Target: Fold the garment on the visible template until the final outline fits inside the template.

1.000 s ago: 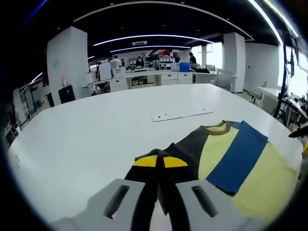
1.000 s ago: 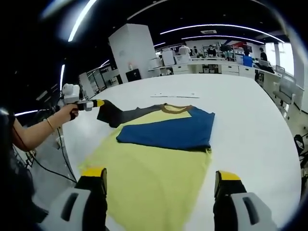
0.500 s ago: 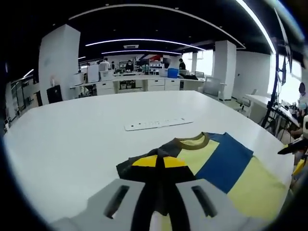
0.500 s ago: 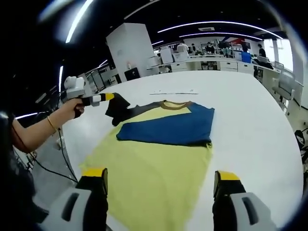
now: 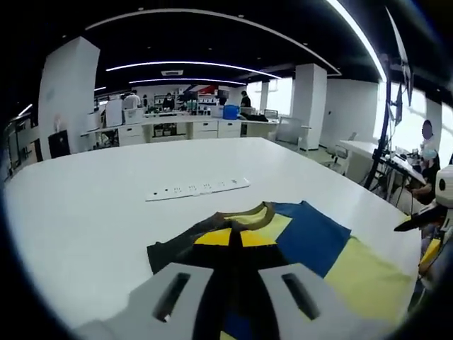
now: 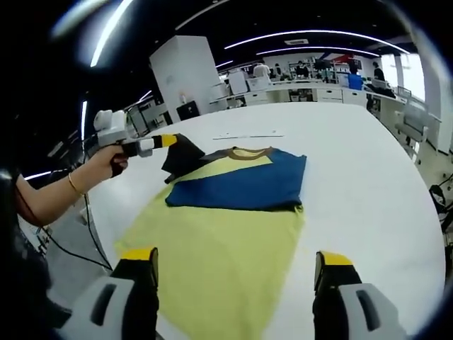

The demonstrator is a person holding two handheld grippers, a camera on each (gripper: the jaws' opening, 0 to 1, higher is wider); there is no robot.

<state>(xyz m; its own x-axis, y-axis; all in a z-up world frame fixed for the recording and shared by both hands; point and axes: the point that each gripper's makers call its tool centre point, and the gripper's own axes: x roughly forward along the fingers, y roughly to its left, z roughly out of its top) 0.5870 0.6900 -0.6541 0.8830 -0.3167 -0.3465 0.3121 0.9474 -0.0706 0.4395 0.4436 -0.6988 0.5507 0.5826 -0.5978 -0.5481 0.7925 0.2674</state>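
Garment's (image 6: 226, 234) yellow body beyond right gripper (image 6: 236, 283); left gripper (image 5: 235, 241) pinching sleeve (image 5: 185, 246).

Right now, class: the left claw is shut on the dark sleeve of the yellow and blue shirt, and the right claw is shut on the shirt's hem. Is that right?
Not quite. The left claw is shut on the dark sleeve of the shirt, but the right claw is open, its jaws wide apart above the hem and holding nothing, as the right gripper view shows.
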